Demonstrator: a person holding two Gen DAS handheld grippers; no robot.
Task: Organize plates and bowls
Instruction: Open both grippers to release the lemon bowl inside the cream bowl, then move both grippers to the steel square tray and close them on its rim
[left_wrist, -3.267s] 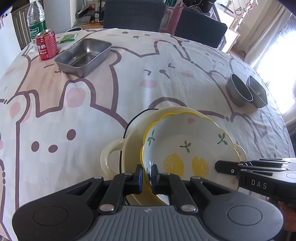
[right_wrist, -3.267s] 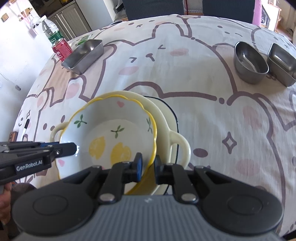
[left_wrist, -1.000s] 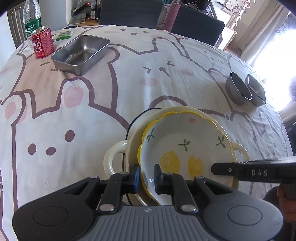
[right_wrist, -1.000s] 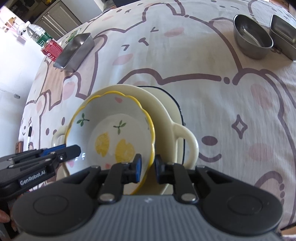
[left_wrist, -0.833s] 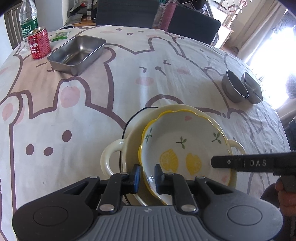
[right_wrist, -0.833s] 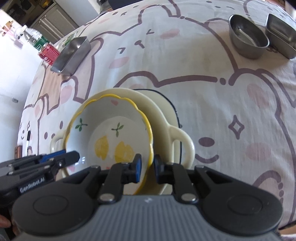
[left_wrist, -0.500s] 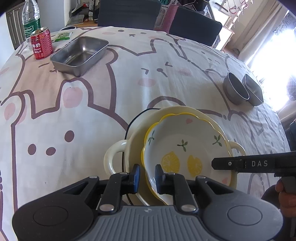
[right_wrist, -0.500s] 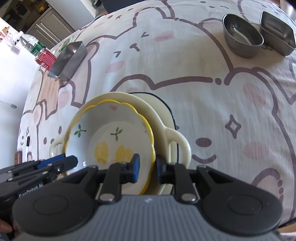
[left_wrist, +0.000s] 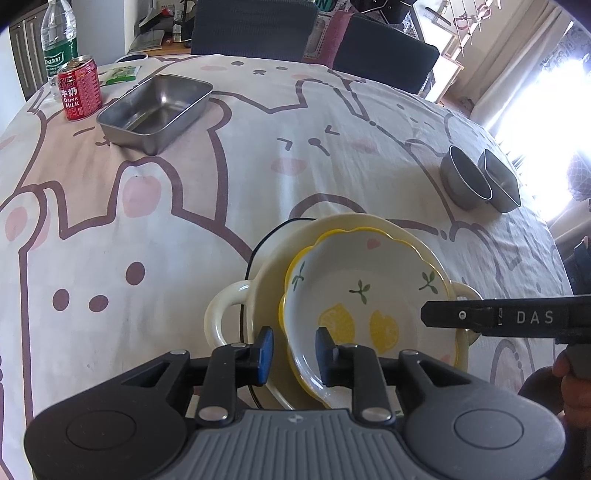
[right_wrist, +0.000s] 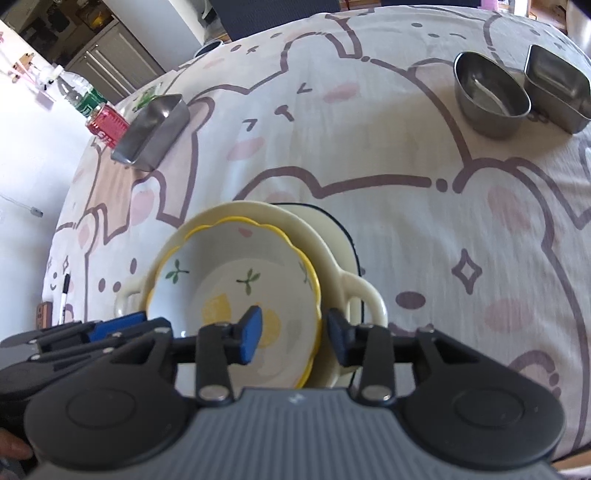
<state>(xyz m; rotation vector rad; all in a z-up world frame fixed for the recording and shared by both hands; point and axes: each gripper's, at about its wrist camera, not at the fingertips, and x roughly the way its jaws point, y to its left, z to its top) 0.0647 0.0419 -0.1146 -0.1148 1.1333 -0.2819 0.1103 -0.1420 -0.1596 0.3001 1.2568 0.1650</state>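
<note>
A lemon-patterned bowl with a wavy yellow rim (left_wrist: 364, 291) (right_wrist: 236, 280) rests inside a cream two-handled dish (left_wrist: 266, 280) (right_wrist: 332, 266) on the bear-print tablecloth. My left gripper (left_wrist: 291, 349) is open, its fingers astride the bowl's near-left rim. My right gripper (right_wrist: 293, 334) is open, its fingers astride the bowl's near-right rim. Each gripper shows at the edge of the other's view.
A steel rectangular tray (left_wrist: 155, 112) (right_wrist: 153, 127), a red milk can (left_wrist: 79, 92) and a water bottle (left_wrist: 59, 48) stand at the far left. A round steel bowl (left_wrist: 465, 181) (right_wrist: 489, 98) and a square steel bowl (left_wrist: 500, 184) (right_wrist: 557, 86) sit at the far right. Dark chairs (left_wrist: 384, 66) stand behind the table.
Both grippers were shut on the lemon bowl's rim and have opened, letting it go. The bowl now rests in the cream dish.
</note>
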